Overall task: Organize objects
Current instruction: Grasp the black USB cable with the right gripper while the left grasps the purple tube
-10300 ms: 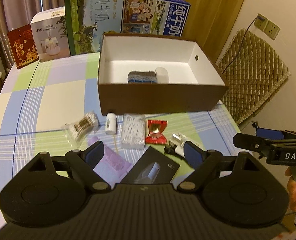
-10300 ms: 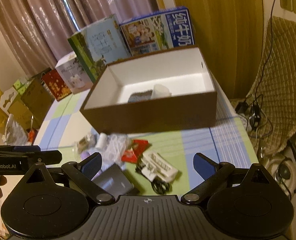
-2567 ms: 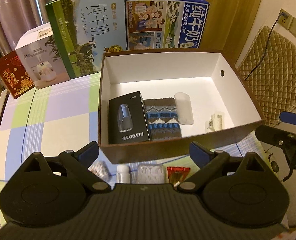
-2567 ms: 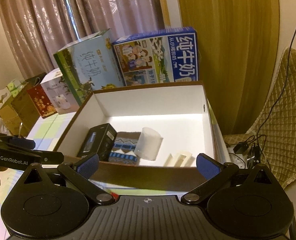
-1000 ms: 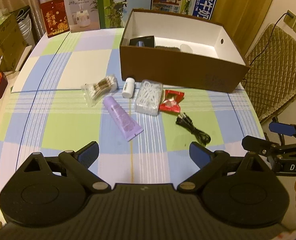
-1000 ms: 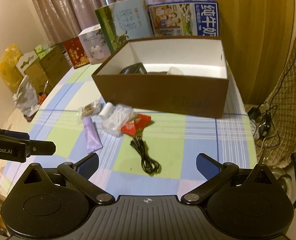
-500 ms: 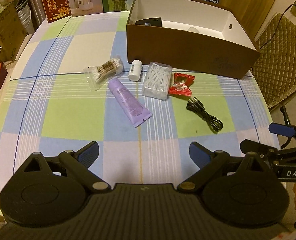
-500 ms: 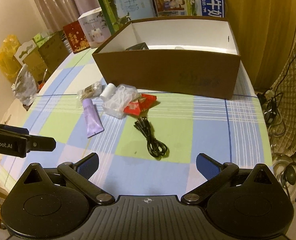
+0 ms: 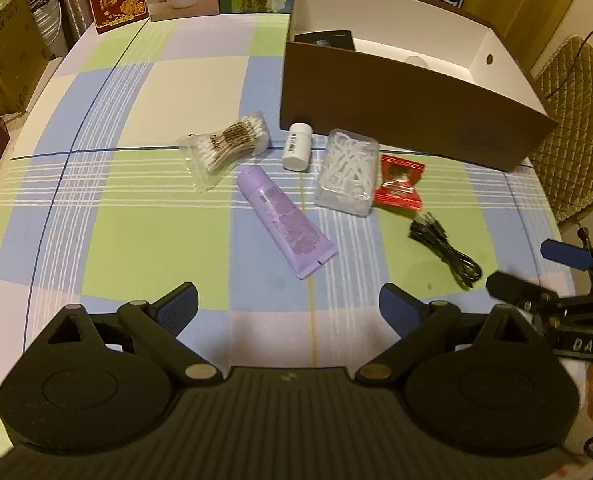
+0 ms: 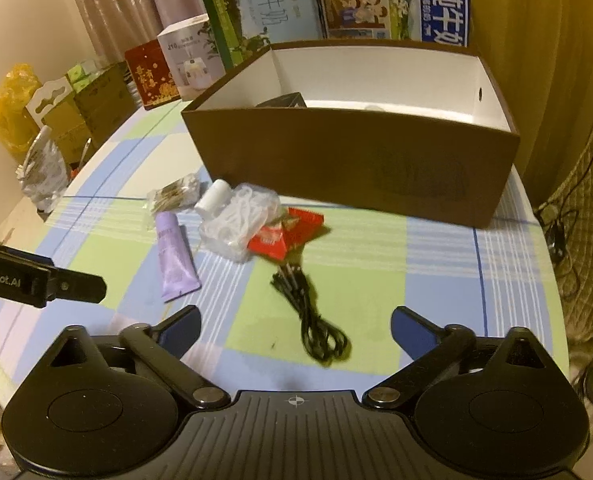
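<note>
while both the left gripper (image 9: 288, 305) and right gripper (image 10: 295, 326) hang spread wide and empty above the checked tablecloth (image 9: 136, 232), a black cable (image 10: 310, 316) lies just ahead of the right one. a red packet (image 10: 282, 232), clear case (image 9: 346, 172), purple tube (image 9: 284, 222), white bottle (image 9: 296, 146) and cotton swabs (image 9: 226, 144) cluster before the brown box (image 10: 356, 160), which holds what may be a black carton (image 9: 324, 38).

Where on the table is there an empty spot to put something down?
The bare cloth left of the cotton swabs and purple tube is widest. There is also room right of the black cable, in front of the brown box. Between swabs and red packet it is crowded.
</note>
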### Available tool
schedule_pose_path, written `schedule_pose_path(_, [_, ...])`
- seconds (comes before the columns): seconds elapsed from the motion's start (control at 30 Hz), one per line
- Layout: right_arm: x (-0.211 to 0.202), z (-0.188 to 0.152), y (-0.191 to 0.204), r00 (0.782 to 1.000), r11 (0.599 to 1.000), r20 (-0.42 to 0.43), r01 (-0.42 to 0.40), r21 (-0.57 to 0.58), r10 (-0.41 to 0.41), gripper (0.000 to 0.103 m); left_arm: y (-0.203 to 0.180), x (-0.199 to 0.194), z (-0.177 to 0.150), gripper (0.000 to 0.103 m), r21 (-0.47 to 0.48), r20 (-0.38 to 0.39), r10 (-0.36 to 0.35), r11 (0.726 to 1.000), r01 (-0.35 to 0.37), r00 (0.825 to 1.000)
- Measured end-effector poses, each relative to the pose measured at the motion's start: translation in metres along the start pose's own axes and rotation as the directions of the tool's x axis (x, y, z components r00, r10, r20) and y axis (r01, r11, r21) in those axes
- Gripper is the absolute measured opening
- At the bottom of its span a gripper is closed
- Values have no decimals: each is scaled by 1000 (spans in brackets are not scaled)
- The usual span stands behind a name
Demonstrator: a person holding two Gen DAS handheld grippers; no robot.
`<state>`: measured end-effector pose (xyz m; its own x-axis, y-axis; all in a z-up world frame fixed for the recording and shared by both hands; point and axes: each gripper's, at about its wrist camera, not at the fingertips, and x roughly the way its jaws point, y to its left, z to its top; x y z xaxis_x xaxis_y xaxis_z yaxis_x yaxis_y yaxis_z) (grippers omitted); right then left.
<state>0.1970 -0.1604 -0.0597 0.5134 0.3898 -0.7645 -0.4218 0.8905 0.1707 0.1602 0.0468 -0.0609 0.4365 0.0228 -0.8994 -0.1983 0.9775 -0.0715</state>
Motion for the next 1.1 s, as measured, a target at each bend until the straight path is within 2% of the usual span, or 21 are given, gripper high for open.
schedule_pose_path(0.17, [22,2,0,1000,999,-9,8,-36,-8,74,14,14,2,95,-14,4,6,1000,-6,1000])
schedule_pose_path(0.37, [59,0,-4,997,998,-72,11,-68,-16,55,20,32,7,95,3,3,17,1000,-17,1000])
schedule_pose_path(0.63, [83,2,-1,996,993,-81,22,-118,-31,49,21,56,14,94,36,-10,28,999,-27,1000])
schedule_pose_path(0.73, [87,2,2,996,990,-86,25,-141,-38,43,22,64,17,93,31,-18,25,999,-24,1000])
schedule_pose_path(0.83, [90,-2,5,995,987,-83,43,-158,-56,32,20,72,21,93,35,-20,23,999,-22,1000])
schedule_pose_path(0.9, [90,-3,6,994,982,-74,64,-176,-78,18,18,77,23,93,38,-20,18,999,-18,1000])
schedule_pose_path(1.1, [87,-1,-9,989,988,-70,122,-97,-130,16,12,90,33,90,50,-5,7,999,-7,1000])
